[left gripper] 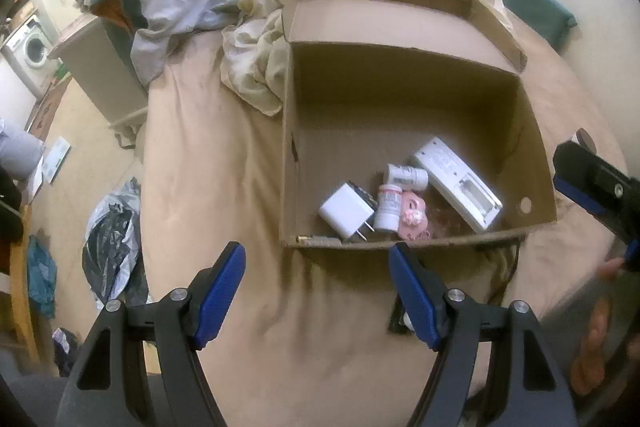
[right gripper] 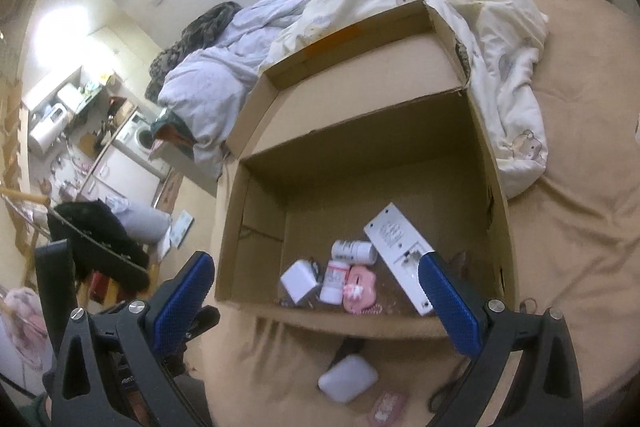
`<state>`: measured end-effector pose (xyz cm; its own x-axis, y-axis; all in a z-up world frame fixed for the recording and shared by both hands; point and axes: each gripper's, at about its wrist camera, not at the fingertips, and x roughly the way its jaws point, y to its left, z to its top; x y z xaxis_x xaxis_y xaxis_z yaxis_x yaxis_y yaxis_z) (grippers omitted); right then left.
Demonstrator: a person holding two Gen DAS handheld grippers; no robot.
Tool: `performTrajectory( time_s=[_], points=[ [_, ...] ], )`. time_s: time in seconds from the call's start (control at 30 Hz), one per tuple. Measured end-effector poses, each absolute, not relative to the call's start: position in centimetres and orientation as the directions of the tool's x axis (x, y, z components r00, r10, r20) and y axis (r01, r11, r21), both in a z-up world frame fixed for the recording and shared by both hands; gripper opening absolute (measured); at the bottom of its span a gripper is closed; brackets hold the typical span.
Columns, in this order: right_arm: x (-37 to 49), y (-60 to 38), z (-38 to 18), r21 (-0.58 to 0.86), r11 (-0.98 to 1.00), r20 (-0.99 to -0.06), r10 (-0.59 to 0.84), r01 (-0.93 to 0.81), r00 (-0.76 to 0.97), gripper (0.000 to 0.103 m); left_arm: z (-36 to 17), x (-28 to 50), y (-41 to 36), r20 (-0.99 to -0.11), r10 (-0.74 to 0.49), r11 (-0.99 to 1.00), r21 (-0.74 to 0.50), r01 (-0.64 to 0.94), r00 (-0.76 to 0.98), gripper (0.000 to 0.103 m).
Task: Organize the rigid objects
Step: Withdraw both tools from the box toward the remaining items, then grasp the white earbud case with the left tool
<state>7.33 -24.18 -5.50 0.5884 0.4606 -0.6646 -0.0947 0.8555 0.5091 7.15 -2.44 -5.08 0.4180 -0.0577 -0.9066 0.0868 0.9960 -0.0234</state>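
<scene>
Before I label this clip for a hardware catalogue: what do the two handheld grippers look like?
Both match: the left gripper and right gripper have black plastic arms with triangular cutouts, silver round pivot bolts, and long blue textured pads on each finger. No cables or sleeves are clearly visible.

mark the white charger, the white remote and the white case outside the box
white charger (left gripper: pixel 345 211), left wrist view, on its flat white face.
white remote (left gripper: pixel 456 183), left wrist view, mid-body.
white case (right gripper: pixel 347 378), right wrist view, centre of its lid, on the bed.
</scene>
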Motion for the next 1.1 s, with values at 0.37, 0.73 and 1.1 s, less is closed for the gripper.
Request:
performTrajectory(
  time_s=[0.37, 0.73, 1.1],
  points=[
    [5.1, -25.9, -8.7, 0.501, 0.864, -0.748, 0.457, -0.041, 0.481, 0.103, -7.8, 6.4, -2.4, -0.918, -0.089, 0.995, -0.064, 0.078, 0.385, 0.072],
    [5.2, -27.8, -10.5, 0.477, 0.878, -0.798, 0.416, 0.036, 0.436, 0.103, -12.1, 5.8, -9.1, -0.961, -0.125, 0.956, -0.051, 0.287, 0.245, 0.072],
    [5.9, -29.2, -11.3, 0.494, 0.864, -0.803, 0.41, 0.099, 0.432, 0.103, -16.6, 5.1, -15.1, -0.978, -0.094, 0.869, 0.012, 0.495, 0.188, 0.039]
  ],
)
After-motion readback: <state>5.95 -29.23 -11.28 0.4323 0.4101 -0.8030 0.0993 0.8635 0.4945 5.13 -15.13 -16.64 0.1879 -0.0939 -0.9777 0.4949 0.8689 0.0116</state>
